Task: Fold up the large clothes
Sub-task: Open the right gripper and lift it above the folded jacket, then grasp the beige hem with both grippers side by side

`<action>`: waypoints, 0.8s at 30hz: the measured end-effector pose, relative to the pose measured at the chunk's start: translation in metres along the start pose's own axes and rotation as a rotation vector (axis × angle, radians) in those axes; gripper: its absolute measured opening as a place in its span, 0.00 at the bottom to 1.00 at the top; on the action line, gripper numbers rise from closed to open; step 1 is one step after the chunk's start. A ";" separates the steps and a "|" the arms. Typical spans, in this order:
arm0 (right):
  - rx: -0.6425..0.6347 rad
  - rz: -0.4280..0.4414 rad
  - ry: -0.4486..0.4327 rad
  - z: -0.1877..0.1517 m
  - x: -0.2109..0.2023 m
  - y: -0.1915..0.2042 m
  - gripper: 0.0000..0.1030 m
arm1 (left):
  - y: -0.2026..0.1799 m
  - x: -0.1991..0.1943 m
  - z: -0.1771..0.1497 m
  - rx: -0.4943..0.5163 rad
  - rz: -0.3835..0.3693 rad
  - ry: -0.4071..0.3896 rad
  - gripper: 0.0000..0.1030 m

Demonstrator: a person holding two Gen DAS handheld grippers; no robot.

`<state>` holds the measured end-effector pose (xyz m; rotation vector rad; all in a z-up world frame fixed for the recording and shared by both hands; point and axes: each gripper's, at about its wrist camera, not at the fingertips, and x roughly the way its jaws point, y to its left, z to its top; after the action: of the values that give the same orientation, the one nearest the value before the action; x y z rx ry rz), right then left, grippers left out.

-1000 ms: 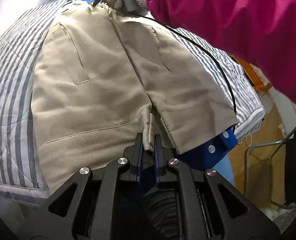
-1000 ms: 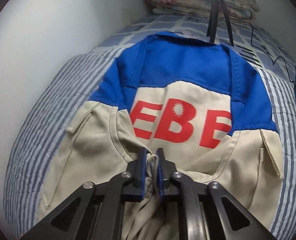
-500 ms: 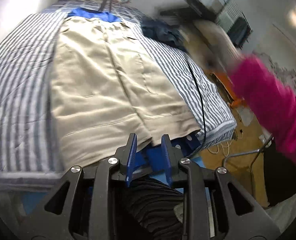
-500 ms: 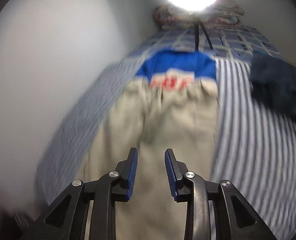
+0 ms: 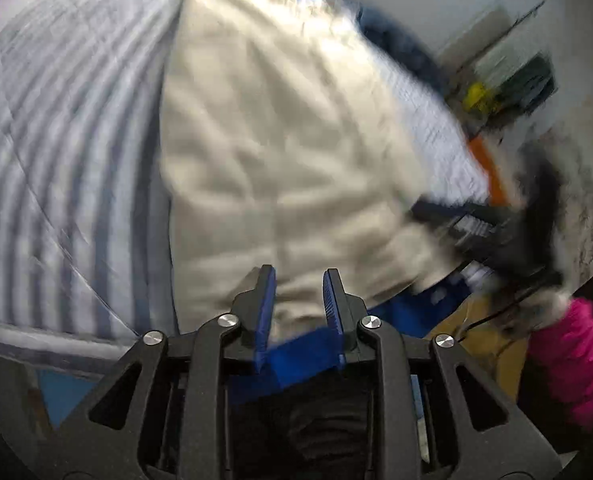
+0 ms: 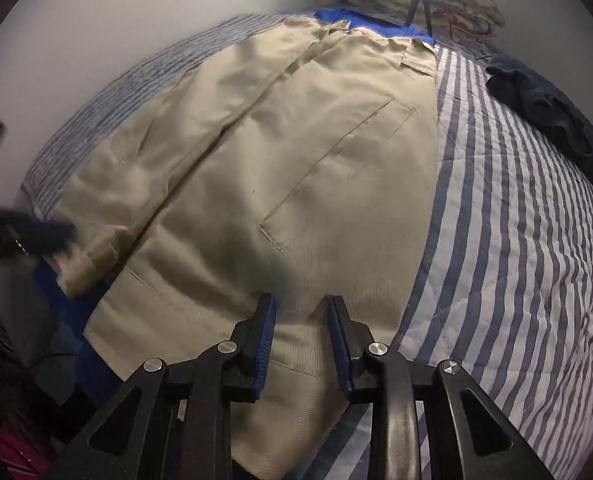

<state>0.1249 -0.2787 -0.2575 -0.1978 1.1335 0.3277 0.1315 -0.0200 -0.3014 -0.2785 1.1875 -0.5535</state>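
Both grippers released, jaws just opened, empty; beige garment (image 6: 296, 168) flat beyond jaws.

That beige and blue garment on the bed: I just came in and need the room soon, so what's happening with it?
A person with a two-finger gripper in each hand is folding a beige and blue garment spread flat on the striped bedspread. Right now neither tool grips it: the left gripper and the right gripper both have open jaws with nothing clamped, poised over the near edge of the cloth. A dark garment lies aside on the bed.
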 end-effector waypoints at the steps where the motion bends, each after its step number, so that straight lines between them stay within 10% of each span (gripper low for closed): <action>1: 0.007 0.004 0.004 0.001 -0.002 -0.001 0.26 | -0.004 -0.001 -0.002 0.030 0.016 -0.015 0.23; 5: 0.062 0.049 -0.055 0.000 -0.026 -0.011 0.32 | -0.009 -0.015 -0.007 0.043 0.023 -0.016 0.23; 7: 0.108 0.039 -0.100 -0.008 -0.039 -0.020 0.51 | -0.004 -0.031 -0.008 0.011 0.014 -0.053 0.25; 11: 0.250 0.114 -0.098 -0.034 -0.046 -0.044 0.58 | 0.027 -0.059 -0.003 -0.124 0.012 -0.148 0.67; 18: 0.474 0.389 -0.035 -0.065 -0.021 -0.070 0.57 | 0.064 -0.028 0.002 -0.302 -0.134 -0.013 0.67; 24: 0.524 0.548 -0.045 -0.075 -0.017 -0.072 0.51 | 0.053 -0.018 -0.007 -0.245 -0.142 0.028 0.58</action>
<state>0.0797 -0.3721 -0.2739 0.5896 1.1788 0.4999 0.1338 0.0344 -0.3156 -0.5691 1.2698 -0.5368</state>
